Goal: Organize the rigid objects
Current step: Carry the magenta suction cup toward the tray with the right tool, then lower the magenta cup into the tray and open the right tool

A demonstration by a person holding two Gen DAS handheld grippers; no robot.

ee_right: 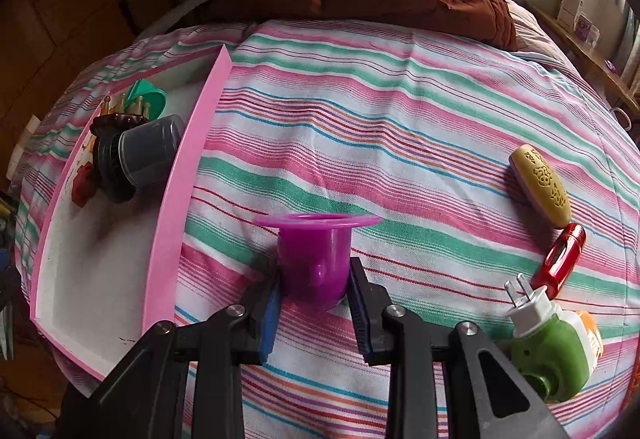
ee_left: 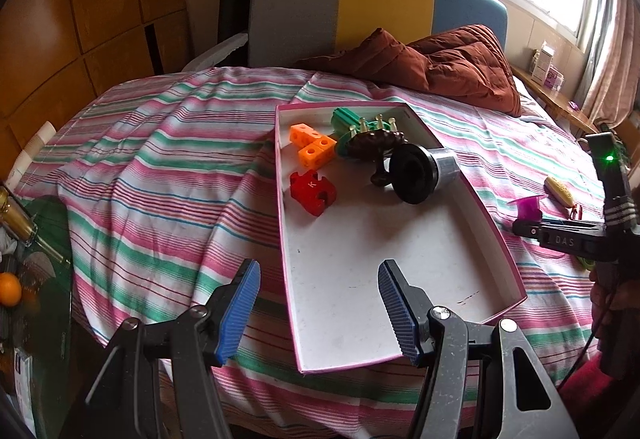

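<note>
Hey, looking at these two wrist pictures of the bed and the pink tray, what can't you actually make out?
- Brown piece in the pink tray: left view, the black-and-grey cylinder and green toy overlap it, so its shape is unclear.
- Red block: right view, mostly hidden behind that cylinder.
- Purple cup: its base is covered by the right hand-held gripper.
- Boxes on the sill: too small and glare-washed to read.

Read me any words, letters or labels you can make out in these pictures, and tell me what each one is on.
"K" on the red puzzle-shaped block in the pink box.
"DAS" on the black body of the right gripper, seen from the left wrist view.
The boxes on the window ledge carry print too small to read.
The yellow case has an embossed pattern, not legible as text.
Nothing else is readable.
</note>
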